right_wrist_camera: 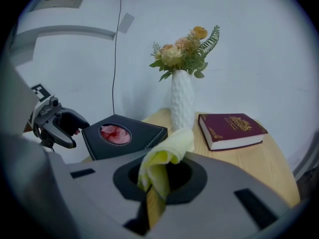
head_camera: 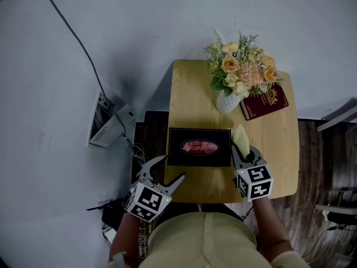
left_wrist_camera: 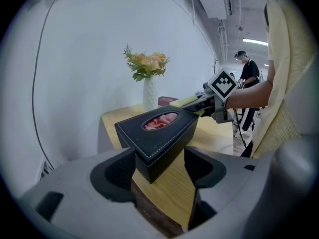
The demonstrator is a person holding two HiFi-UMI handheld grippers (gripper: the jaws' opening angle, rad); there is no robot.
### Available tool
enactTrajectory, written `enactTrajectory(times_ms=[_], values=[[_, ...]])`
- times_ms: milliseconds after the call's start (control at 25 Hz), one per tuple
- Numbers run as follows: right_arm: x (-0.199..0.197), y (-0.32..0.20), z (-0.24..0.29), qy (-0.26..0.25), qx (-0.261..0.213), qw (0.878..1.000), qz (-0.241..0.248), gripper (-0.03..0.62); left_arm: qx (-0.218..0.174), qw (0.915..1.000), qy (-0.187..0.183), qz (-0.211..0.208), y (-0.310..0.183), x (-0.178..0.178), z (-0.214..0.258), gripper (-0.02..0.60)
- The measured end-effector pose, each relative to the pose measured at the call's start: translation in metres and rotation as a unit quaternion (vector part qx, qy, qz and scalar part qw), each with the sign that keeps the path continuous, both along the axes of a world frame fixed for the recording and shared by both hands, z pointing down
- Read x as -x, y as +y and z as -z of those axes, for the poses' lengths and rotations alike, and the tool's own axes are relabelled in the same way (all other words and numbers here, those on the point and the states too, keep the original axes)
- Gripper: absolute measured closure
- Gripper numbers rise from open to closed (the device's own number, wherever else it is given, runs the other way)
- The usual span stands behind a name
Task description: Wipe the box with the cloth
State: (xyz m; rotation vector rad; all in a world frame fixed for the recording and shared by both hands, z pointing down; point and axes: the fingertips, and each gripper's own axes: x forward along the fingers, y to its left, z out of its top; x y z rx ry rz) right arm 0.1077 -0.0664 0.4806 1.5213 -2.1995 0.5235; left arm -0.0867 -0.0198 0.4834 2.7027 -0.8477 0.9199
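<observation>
A black tissue box (head_camera: 199, 147) with pink tissue in its oval opening lies on the small wooden table (head_camera: 279, 149). In the left gripper view the box's (left_wrist_camera: 157, 136) near corner lies between the open jaws of my left gripper (left_wrist_camera: 159, 168). From above, that left gripper (head_camera: 166, 171) hovers open at the table's front left corner. My right gripper (head_camera: 241, 149) is shut on a pale yellow cloth (head_camera: 241, 139) just right of the box. The cloth (right_wrist_camera: 167, 156) sticks up from the jaws in the right gripper view, with the box (right_wrist_camera: 122, 135) to its left.
A white vase with flowers (head_camera: 241, 74) and a dark red book (head_camera: 265, 100) stand at the table's far right. A white device with cables (head_camera: 106, 121) lies on the floor to the left. A person (left_wrist_camera: 248, 91) stands far off in the left gripper view.
</observation>
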Motion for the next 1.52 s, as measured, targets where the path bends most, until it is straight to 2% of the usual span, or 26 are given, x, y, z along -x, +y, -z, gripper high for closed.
enactTrajectory(times_ms=[200,320,440,560,720,840,1320,1520], values=[[-0.002,0.000,0.013,-0.011,-0.015,1.000,-0.015,0.559,-0.038,0.9992,0.016,-0.001,-0.012,0.001,0.025,0.268],[-0.002,0.006,0.024,-0.014,-0.025,0.999,-0.017,0.559,-0.054,0.9973,0.046,0.015,-0.021,0.003,0.046,0.277],[-0.001,0.012,0.035,-0.023,-0.035,0.999,-0.019,0.559,-0.052,0.9933,0.094,0.044,-0.027,0.007,0.062,0.350],[-0.001,0.018,0.047,-0.038,-0.044,0.998,-0.025,0.559,-0.049,0.9855,0.142,0.079,-0.033,0.010,0.076,0.410],[0.001,0.026,0.060,-0.055,-0.050,0.997,-0.022,0.559,-0.061,0.9769,0.173,0.109,-0.037,0.012,0.087,0.498],[0.005,0.033,0.071,-0.075,-0.056,0.995,-0.019,0.559,-0.058,0.9719,0.196,0.117,-0.037,0.007,0.093,0.529],[0.038,0.060,0.088,-0.130,-0.037,0.990,0.041,0.559,-0.044,0.9772,0.183,0.099,-0.024,-0.010,0.091,0.560],[0.053,0.067,0.081,-0.146,-0.021,0.987,0.063,0.559,-0.028,0.9789,0.170,0.110,-0.019,-0.015,0.083,0.560]])
